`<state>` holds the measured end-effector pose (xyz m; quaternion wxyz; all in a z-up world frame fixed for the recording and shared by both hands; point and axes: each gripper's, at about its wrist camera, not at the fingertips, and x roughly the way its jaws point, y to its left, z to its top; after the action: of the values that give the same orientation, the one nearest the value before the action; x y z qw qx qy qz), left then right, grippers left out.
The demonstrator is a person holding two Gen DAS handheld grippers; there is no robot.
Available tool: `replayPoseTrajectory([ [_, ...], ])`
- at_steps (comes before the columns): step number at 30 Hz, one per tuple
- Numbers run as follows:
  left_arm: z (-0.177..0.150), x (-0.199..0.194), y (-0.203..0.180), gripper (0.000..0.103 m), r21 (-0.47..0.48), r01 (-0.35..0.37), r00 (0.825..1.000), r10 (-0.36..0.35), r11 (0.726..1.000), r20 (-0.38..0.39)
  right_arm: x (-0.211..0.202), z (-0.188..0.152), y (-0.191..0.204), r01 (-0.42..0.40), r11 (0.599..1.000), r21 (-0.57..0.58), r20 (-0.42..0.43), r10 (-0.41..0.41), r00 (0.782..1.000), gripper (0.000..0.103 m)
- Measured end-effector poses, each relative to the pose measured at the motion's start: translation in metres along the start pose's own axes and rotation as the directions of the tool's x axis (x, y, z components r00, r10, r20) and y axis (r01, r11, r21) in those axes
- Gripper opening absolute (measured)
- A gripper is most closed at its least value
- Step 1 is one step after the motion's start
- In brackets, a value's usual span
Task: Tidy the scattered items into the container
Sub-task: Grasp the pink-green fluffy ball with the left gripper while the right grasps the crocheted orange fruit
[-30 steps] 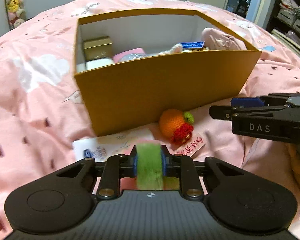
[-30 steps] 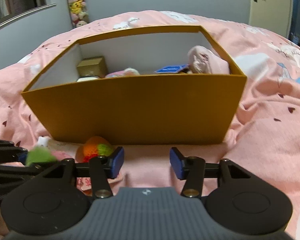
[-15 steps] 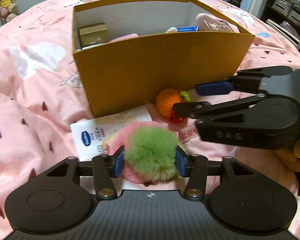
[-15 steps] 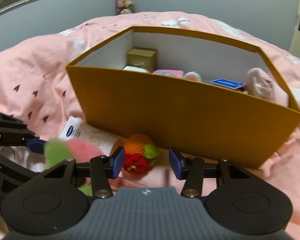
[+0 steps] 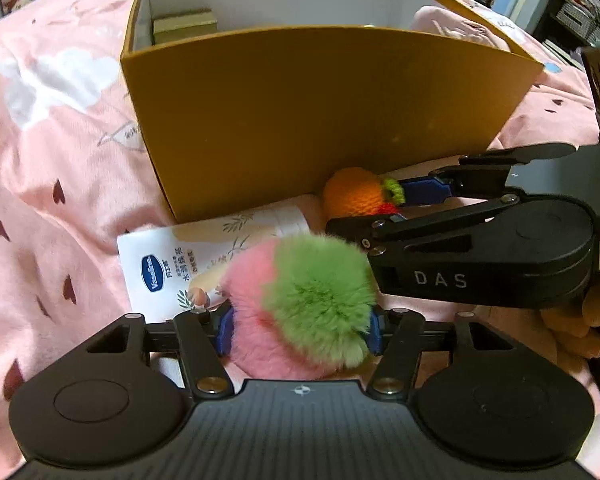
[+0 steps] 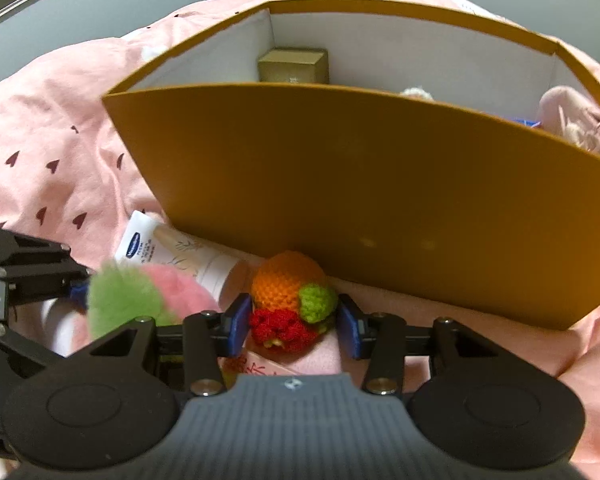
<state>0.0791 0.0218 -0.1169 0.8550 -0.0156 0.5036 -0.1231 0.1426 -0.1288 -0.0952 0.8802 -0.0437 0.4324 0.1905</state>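
The left gripper (image 5: 300,330) has a fluffy pink-and-green pompom (image 5: 300,304) between its blue pads (image 5: 225,330), and its jaws are opening; the fur still fills the gap, so I cannot tell if the pads press on it. The pompom lies partly over a white Vaseline tube (image 5: 204,256), which rests on the pink bedcover (image 5: 48,184) against the near wall of the orange cardboard box (image 5: 320,120).

The right gripper (image 6: 292,324) is lowered around a crocheted orange toy (image 6: 290,300) (it has a green and a red knitted part). Its jaws stand on both sides of the toy with small gaps, not yet squeezing. The toy sits on the bedcover, just in front of the box wall. Inside the box, a small gold box (image 6: 294,65) stands in the far left corner.
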Motion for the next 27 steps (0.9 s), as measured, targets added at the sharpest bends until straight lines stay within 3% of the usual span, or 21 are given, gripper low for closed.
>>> replayPoseTrajectory([
  [14,-0.004,0.005,0.001,0.057,-0.008,0.0,1.0,0.0,1.0,-0.01,0.006,-0.006,-0.002,0.002,1.0,0.011,-0.006,-0.002,1.0,0.047],
  [27,-0.009,-0.044,0.004,0.056,-0.006,-0.019,0.997,0.02,1.0,0.079,-0.036,-0.009,-0.002,0.047,0.998,0.033,0.063,-0.049,0.997,0.047],
])
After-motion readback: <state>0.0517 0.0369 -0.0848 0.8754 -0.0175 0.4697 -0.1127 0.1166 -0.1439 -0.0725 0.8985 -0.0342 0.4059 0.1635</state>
